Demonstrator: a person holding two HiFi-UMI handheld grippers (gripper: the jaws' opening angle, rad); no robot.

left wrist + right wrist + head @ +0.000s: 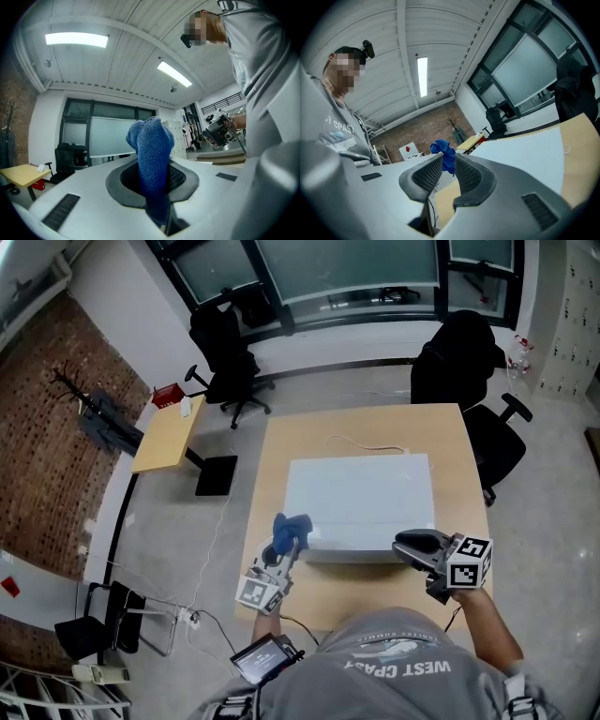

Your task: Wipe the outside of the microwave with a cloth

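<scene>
One blue terry cloth (289, 527), pinched in left tongs (285, 543), may drag free against white boxy microwave (361, 493); right tongs (405, 545) parted, empty.

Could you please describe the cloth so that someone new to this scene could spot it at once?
On the wooden table in the middle of the room sits a white microwave. At its near left corner, the left gripper pinches the cloth. It is the only blue thing there, soft and bunched against the flat white box.
</scene>
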